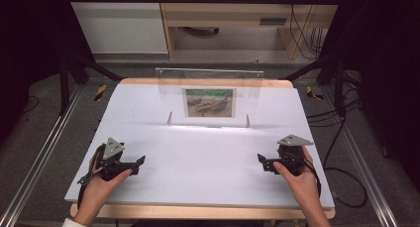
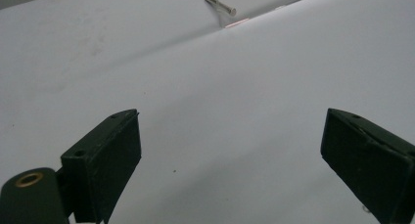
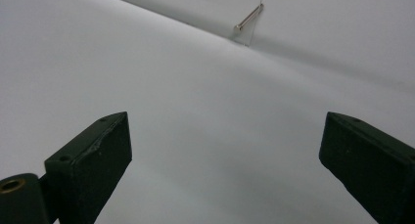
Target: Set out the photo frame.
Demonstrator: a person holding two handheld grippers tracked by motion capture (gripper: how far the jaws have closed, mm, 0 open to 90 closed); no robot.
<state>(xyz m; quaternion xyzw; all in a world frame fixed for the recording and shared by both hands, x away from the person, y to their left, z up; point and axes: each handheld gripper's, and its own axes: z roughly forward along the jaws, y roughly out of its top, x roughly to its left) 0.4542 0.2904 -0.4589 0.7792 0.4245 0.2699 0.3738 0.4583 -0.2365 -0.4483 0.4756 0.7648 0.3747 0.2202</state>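
Resting low: both grippers sit near the person's edge of the white sheet (image 1: 198, 152), one toward each side, well apart from each other.
Left gripper: the left gripper (image 1: 140, 160) is held in the person's left hand (image 1: 101, 185), its jaws pointing inward toward the middle of the table.
Left jaws: spread wide in the left gripper view (image 2: 230, 155), with nothing but bare white surface between them.
Right gripper: the right gripper (image 1: 261, 159) is held in the person's right hand (image 1: 299, 180), its jaws pointing inward toward the left gripper.
Right jaws: spread wide in the right gripper view (image 3: 225, 160), nothing pinched, white surface between them.
Grey plates: a three-cornered grey plate tops each gripper, seen from the high view.
Nearest thing: a clear acrylic frame (image 1: 209, 95) stands upright toward the far side of the sheet, well apart from both grippers.
Picture: a small landscape-format print (image 1: 209, 102) sits in the middle of the clear panel.
Frame feet: metal standoff pins hold the panel at its lower corners; one pin (image 2: 220, 5) shows ahead of the left jaws, another (image 3: 248, 16) ahead of the right jaws.
Table: a wooden tabletop (image 1: 198, 211) edges out from under the sheet.
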